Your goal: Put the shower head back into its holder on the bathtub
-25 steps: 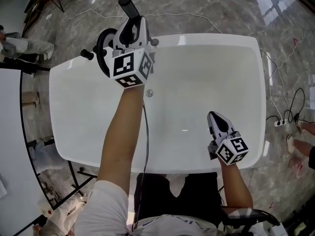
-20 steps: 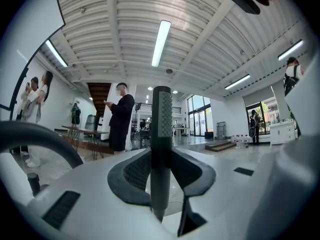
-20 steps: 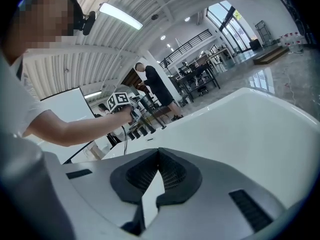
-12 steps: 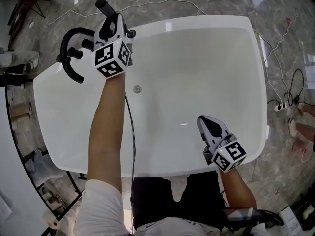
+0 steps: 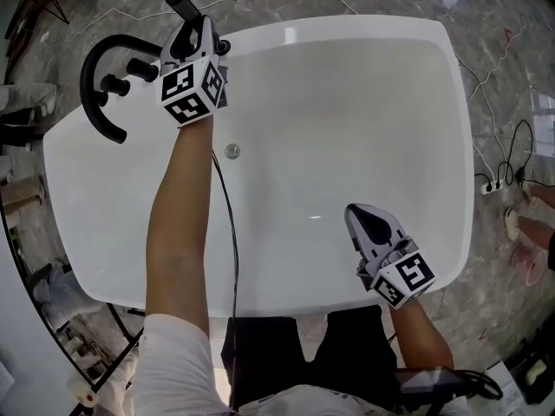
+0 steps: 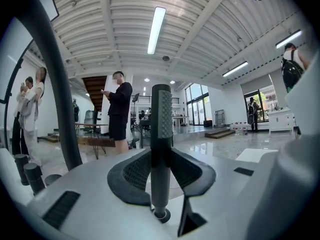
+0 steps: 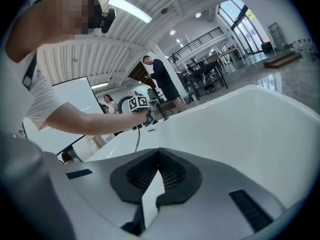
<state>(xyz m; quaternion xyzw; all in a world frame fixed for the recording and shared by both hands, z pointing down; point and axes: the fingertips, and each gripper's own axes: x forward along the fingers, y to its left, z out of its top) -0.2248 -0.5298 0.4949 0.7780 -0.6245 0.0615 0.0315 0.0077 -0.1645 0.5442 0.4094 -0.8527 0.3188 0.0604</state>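
Jaws: left gripper (image 6: 161,173) clamps shower head (image 6: 161,115) (dark handle) | right gripper (image 7: 158,154) together

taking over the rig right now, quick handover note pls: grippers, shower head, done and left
Left gripper: shut on the shower head, handle upright between the pads, at the far left corner of the bathtub beside the black faucet.
Right gripper: shut, empty, over the bathtub's near right side.
Done: shower head brought to the rim; its lower end meets a round socket, probably the holder.
Left: confirm it is seated, then open the left jaws and withdraw.
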